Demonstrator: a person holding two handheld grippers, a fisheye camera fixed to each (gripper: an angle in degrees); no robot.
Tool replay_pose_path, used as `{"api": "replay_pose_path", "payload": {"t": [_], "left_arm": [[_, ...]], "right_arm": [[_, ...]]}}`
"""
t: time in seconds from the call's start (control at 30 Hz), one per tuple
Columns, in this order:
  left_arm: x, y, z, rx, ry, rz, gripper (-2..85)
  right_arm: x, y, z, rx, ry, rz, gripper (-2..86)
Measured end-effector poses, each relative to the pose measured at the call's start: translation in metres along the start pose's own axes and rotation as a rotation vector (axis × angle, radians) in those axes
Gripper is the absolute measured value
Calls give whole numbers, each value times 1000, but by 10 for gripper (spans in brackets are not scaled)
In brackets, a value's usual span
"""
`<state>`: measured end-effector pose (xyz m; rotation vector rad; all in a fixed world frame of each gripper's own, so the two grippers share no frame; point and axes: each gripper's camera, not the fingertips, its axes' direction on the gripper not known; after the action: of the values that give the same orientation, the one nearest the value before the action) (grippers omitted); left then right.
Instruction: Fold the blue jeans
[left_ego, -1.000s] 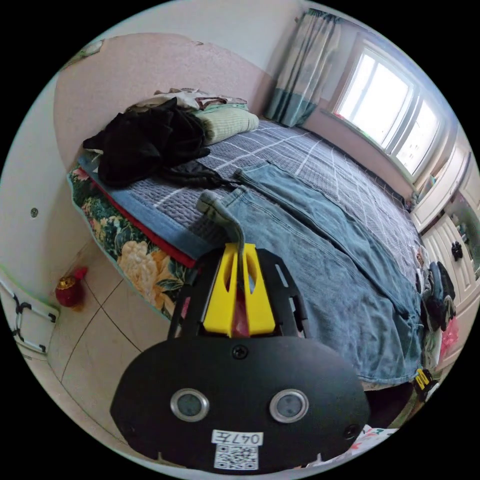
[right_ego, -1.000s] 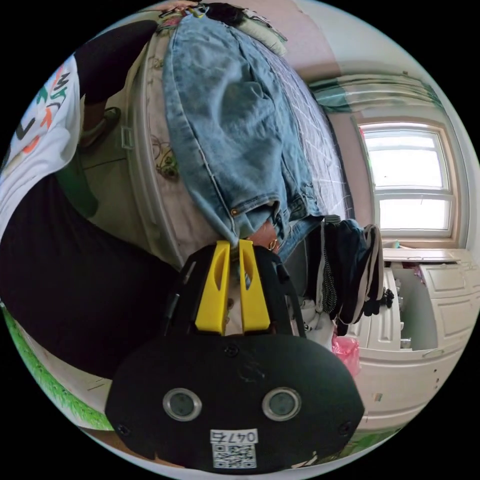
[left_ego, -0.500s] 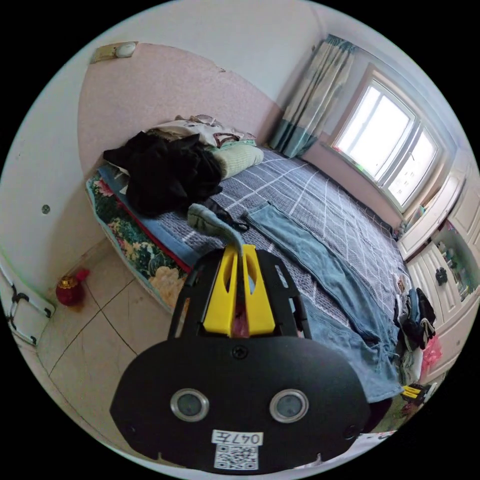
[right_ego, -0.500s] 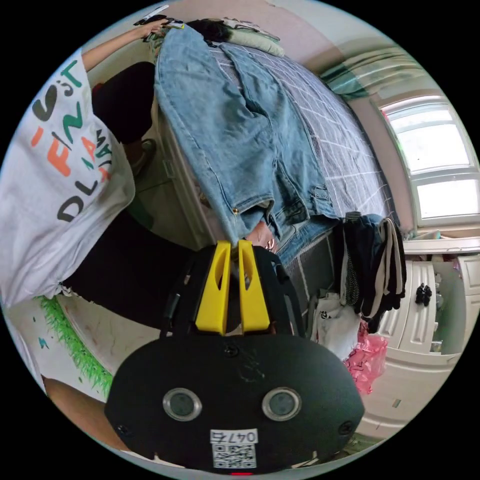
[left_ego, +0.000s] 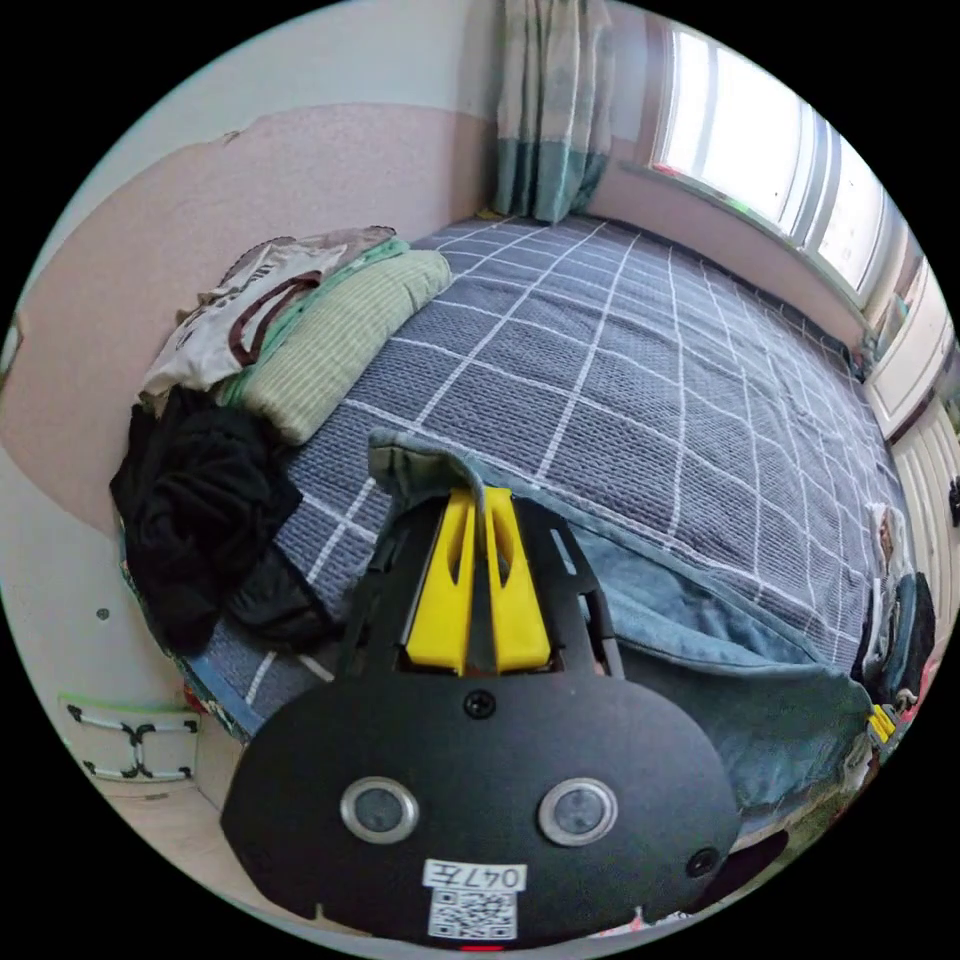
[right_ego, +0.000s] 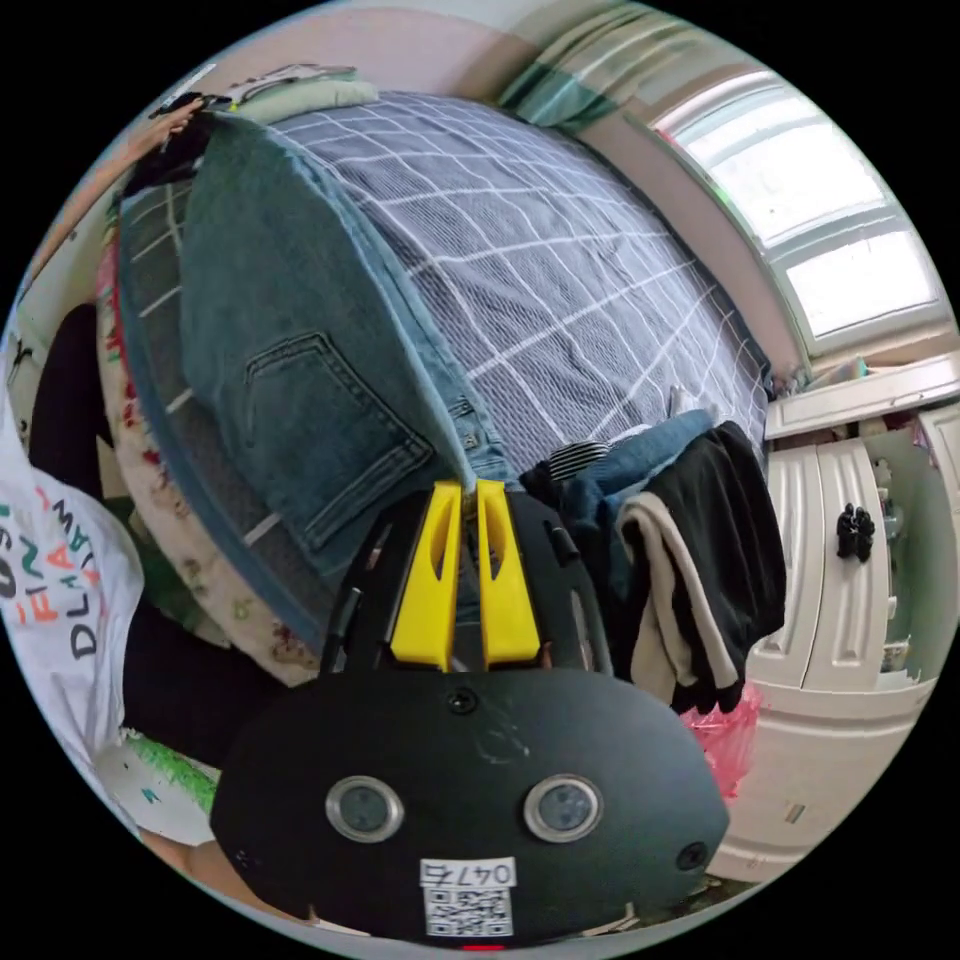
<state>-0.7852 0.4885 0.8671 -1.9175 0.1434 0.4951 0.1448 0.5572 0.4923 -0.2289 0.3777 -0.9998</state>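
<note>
Left gripper view, L to R: a heap of black clothes (left_ego: 200, 510) at the bed's corner, beside it 1 stack of folded laundry (left_ego: 310, 320) w/ a green striped piece; then the left gripper (left_ego: 478, 500), both yellow jaws clenched on a hem of the blue jeans (left_ego: 700, 640). The denim runs off to the lower right over the grey checked bedspread (left_ego: 640, 360). Far side: 1 curtain (left_ego: 550, 110), 1 window (left_ego: 760, 150).

Right gripper view, L to R: a person's white printed shirt (right_ego: 60, 590) at the edge; the jeans lie along the bed's near side w/ 1 back pocket (right_ego: 330, 440) facing up, not visible from the other cam. The right gripper (right_ego: 468, 495) has its jaws closed on the jeans' waistband corner. Right of it a pile of dark & striped clothes (right_ego: 680, 540), then white cabinets (right_ego: 840, 560).

Count: 2 grippers, 1 pair of jeans, held at both ends.
</note>
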Motion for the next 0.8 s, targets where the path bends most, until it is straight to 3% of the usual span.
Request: {"api": "replay_pose_path", "payload": {"t": [0.1, 0.2, 0.27, 0.4, 0.53, 0.67, 0.8], "left_arm": [[31, -33, 44, -91, -62, 27, 24], [45, -51, 84, -183, -149, 39, 150], [41, -60, 88, -167, -182, 36, 184], [3, -81, 55, -62, -58, 30, 171], [-29, -76, 22, -118, 177, 152, 155], [-43, -43, 17, -89, 128, 192, 138], [-69, -28, 52, -136, 188, 71, 91]], "right_arm": [[0, -32, 42, -81, 14, 15, 14], [-7, -49, 72, -103, 48, 19, 42], [-14, -51, 82, -99, 107, 5, 53], [-10, -36, 62, 27, 152, 126, 56], [-15, -25, 18, 263, 126, 208, 47], [-66, -71, -22, 467, 10, -8, 35], [-129, -156, -53, 634, -118, -255, 22]]}}
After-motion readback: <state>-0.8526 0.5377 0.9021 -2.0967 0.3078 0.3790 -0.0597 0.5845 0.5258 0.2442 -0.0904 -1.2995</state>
